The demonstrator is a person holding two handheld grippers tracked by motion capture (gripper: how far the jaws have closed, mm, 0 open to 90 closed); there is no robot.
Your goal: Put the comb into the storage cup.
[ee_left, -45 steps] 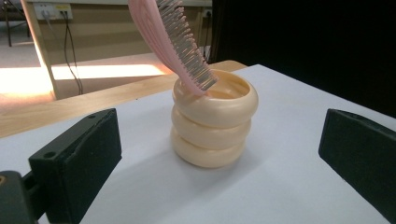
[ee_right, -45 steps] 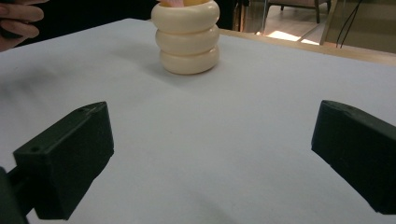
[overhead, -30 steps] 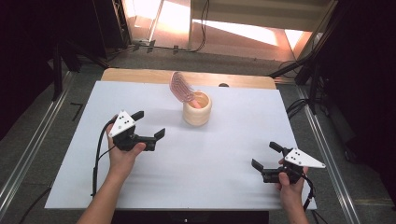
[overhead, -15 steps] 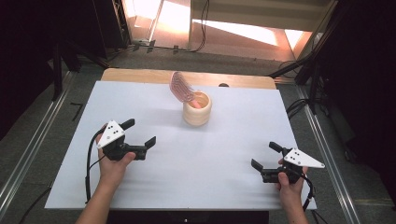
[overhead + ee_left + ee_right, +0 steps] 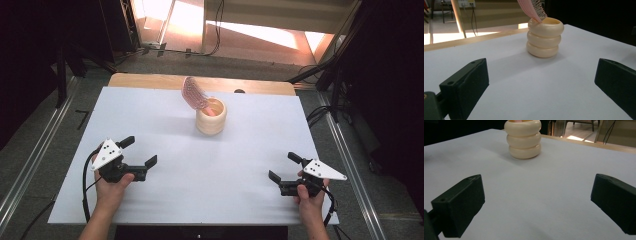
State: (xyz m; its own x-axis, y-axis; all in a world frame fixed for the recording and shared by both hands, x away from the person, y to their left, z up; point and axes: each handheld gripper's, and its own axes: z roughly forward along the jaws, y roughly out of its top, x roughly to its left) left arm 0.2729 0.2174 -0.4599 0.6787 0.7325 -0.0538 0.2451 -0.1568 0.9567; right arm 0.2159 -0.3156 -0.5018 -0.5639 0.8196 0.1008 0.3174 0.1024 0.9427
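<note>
Cream ringed holder (image 5: 211, 116) near the worktop's far edge, pink brush (image 5: 194, 94) leaning out of it. Left gripper (image 5: 140, 159) and right gripper (image 5: 281, 167) both spread wide, empty, near the front corners. Risk: nudging the top-heavy brush could tip the holder.

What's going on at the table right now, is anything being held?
Nothing is held. A person has a hand-held gripper in each hand, both low over the white table near its front edge. The left hand-held gripper and the right hand-held gripper both have their jaws wide apart and empty. Farther back stands a cream ribbed holder with a pink brush leaning out of it, apart from both grippers.
</note>
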